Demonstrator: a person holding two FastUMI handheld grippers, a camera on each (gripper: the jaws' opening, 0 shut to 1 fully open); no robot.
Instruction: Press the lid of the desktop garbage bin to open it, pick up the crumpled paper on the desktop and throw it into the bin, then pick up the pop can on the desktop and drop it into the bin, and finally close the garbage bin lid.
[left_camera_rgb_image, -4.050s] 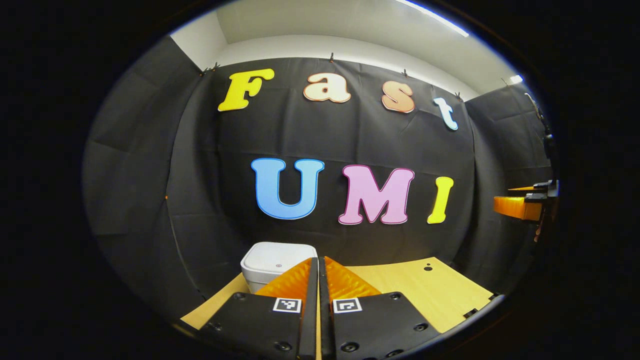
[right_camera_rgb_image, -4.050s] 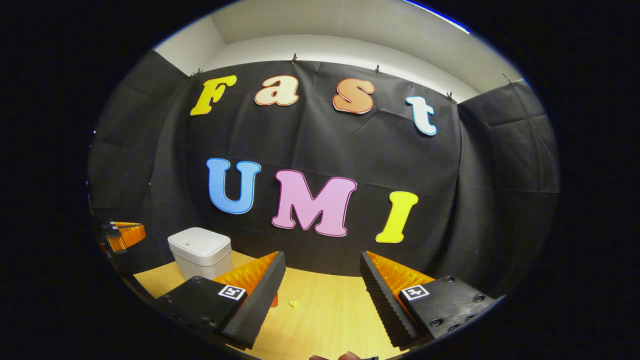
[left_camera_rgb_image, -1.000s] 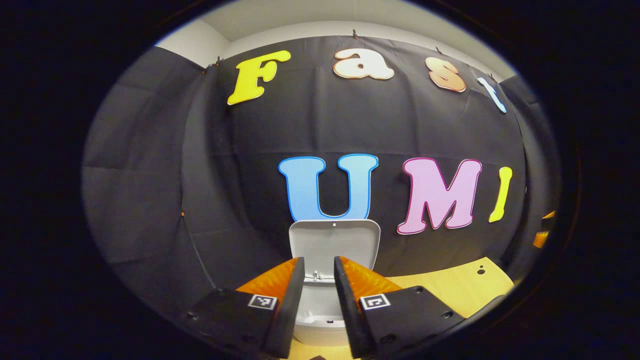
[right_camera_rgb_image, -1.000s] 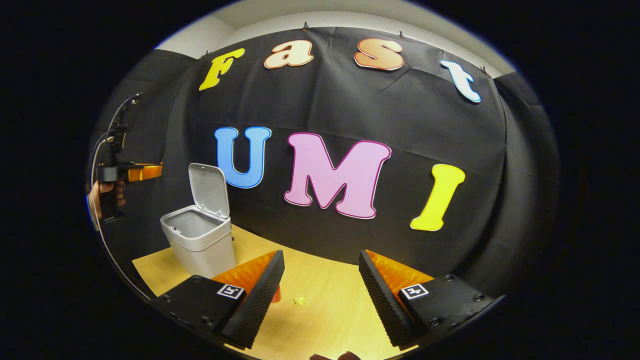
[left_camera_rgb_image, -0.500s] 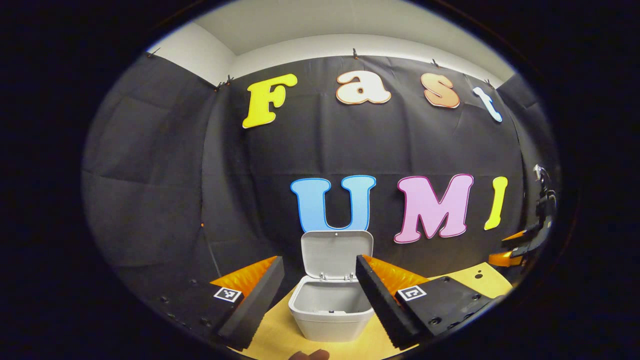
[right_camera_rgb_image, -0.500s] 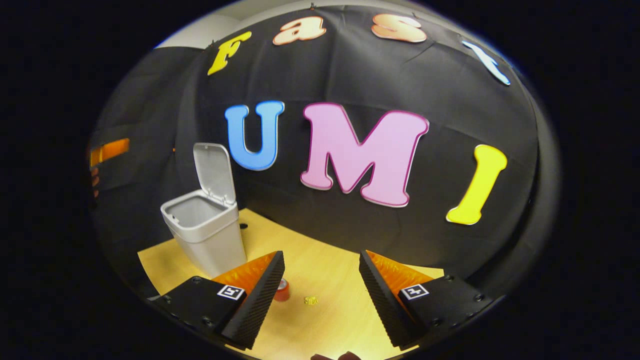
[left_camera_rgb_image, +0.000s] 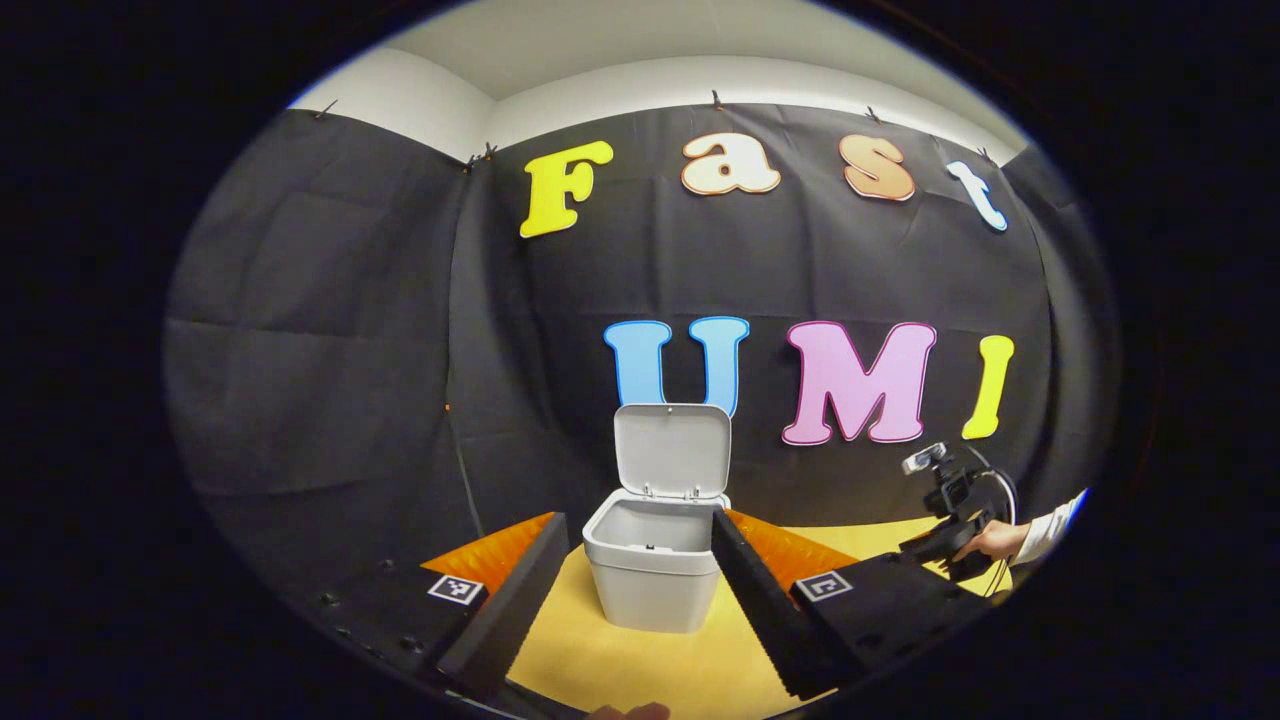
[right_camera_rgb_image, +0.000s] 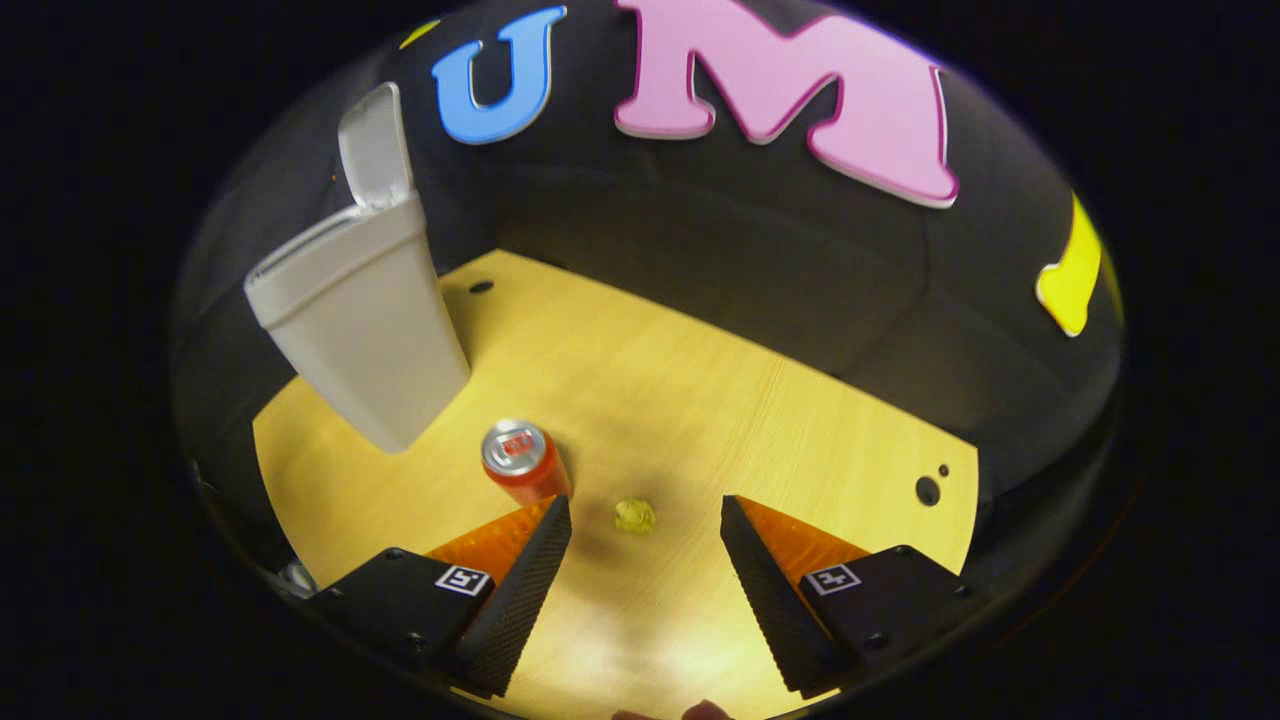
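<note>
Both fisheye views were sharp at the centre and bent strongly toward the edges; in the right gripper view the bin (right_camera_rgb_image: 360, 320) leaned and stretched at the far left. Light fell from above: the counter (right_camera_rgb_image: 700, 400) shone bright yellow, with a pale glare patch at its near edge between the fingers of the right claw (right_camera_rgb_image: 645, 515). A soft shadow darkened the wood around the crumpled paper (right_camera_rgb_image: 634, 515). The pop can (right_camera_rgb_image: 520, 460) top gleamed. The cloth wall (left_camera_rgb_image: 330, 330) stayed dim, its creases faintly lit.
</note>
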